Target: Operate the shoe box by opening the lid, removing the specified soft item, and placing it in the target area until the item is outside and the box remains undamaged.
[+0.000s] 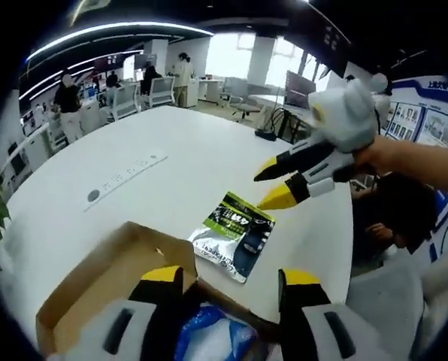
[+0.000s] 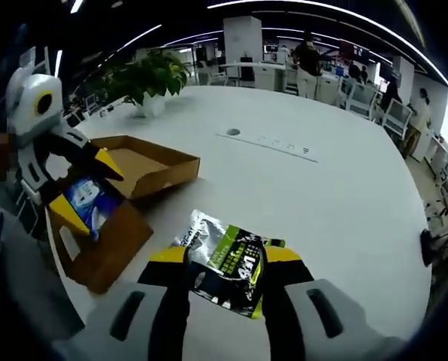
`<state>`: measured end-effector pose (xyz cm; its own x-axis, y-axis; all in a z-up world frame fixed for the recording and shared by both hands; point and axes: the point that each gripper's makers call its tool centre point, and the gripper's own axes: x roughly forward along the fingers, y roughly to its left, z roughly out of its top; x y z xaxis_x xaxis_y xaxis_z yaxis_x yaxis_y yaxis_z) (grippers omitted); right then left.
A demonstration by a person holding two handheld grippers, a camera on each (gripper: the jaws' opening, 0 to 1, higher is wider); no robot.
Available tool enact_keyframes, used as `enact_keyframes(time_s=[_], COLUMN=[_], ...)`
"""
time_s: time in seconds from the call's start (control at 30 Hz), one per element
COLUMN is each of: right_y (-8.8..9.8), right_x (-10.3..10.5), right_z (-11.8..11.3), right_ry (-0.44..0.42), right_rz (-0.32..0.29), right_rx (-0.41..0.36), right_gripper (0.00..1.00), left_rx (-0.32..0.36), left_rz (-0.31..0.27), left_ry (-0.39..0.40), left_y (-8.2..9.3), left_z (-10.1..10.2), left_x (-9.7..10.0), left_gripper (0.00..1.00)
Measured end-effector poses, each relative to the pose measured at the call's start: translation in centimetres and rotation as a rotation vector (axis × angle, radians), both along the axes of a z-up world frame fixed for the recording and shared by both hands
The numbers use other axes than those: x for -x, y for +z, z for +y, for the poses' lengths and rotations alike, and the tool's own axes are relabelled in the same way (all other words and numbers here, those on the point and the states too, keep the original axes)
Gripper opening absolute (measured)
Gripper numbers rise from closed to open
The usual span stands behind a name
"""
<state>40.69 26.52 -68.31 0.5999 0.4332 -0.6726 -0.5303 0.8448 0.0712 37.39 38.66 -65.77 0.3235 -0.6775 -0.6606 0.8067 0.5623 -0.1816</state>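
Observation:
An open brown cardboard shoe box (image 2: 107,252) stands on the white table, its lid (image 1: 107,282) folded back flat. Inside lies a soft blue and white bag (image 1: 209,335). My left gripper (image 1: 231,274) hangs open over the box, one jaw on each side of the blue bag (image 2: 89,199). A green and black foil pouch (image 1: 235,233) lies flat on the table beside the box. My right gripper (image 2: 228,256) is open just above this pouch (image 2: 228,263), which shows between its jaws. In the left gripper view the right gripper (image 1: 267,188) holds nothing.
A long flush socket panel (image 1: 126,177) runs across the white table (image 2: 344,195) beyond the box. A potted plant (image 2: 152,79) stands at the table's far edge. A seated person (image 1: 397,214) is close by the table. Office chairs and several people stand far back.

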Motion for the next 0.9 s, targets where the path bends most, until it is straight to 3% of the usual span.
enact_keyframes(time_s=[0.43,0.53,0.9], right_y=[2.5,2.7,2.7], right_x=[2.2,2.6,4.1], right_z=[5.5,6.7,11.3], right_ry=[0.106,0.133,0.215], right_rz=[-0.02,-0.02,-0.008], right_rx=[-0.071,-0.083,-0.124], right_gripper=[0.45,0.47,0.5], left_rx=[0.086,0.11,0.121], left_rz=[-0.053,-0.056,-0.077], left_ry=[0.073,0.089,0.163], left_y=[2.5,2.9,3.4], left_z=[5.8,7.0,12.7], left_x=[0.6,0.9,2.4], left_gripper=[0.68,0.74,0.84])
